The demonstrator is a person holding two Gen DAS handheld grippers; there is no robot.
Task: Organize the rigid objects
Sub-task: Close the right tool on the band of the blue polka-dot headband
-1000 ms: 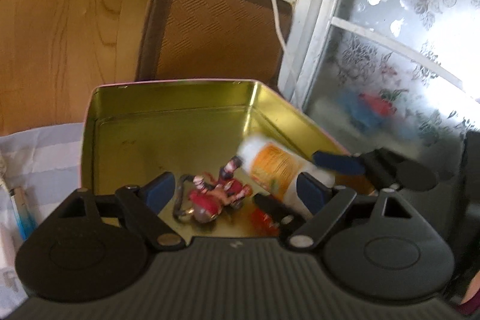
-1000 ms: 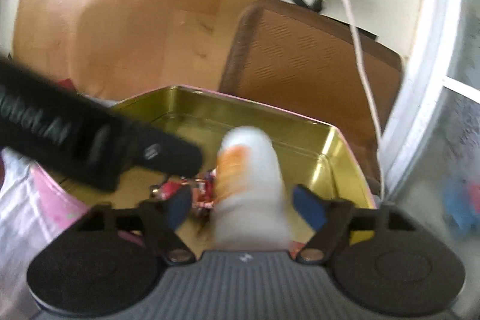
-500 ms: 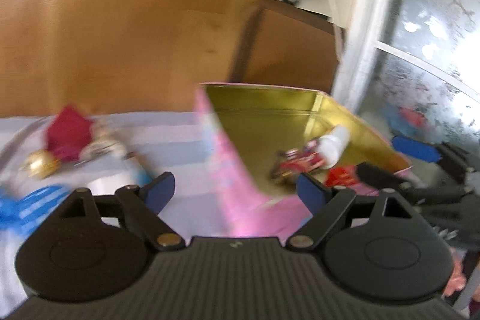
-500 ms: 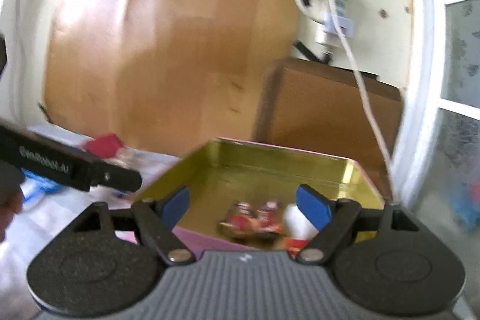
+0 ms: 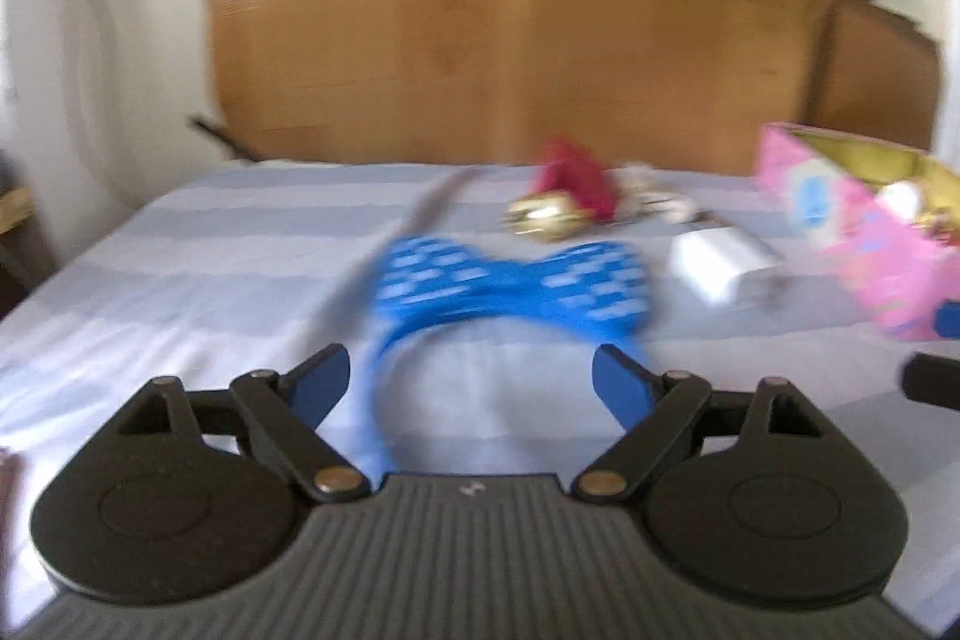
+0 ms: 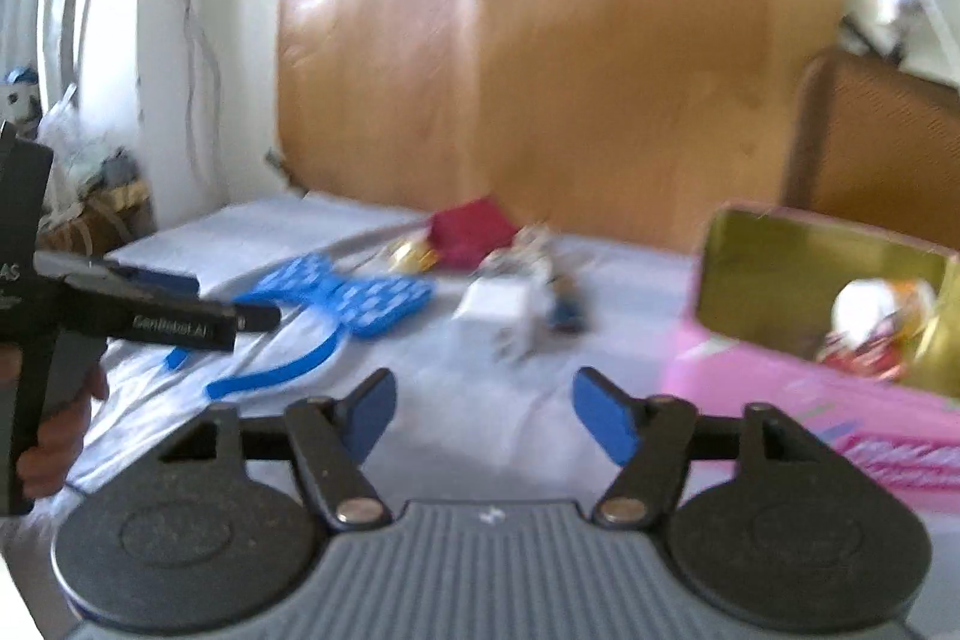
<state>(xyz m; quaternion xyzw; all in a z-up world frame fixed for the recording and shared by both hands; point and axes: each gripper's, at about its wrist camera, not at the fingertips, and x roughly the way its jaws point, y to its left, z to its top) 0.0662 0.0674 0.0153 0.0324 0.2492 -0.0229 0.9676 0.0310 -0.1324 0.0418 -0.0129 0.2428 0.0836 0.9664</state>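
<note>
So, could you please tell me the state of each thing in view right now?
Pink tin: open, lid off, white bottle lying inside.
Blue headband: lying flat on the sheet, outside the tin.
White charger: on the sheet, unplugged.
Left tool: open, empty, over the headband.
Right tool: open, empty, jaws just been closing.

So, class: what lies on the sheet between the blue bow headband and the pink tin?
In the right wrist view, a white charger plug lies between the blue bow headband and the pink tin.
</note>
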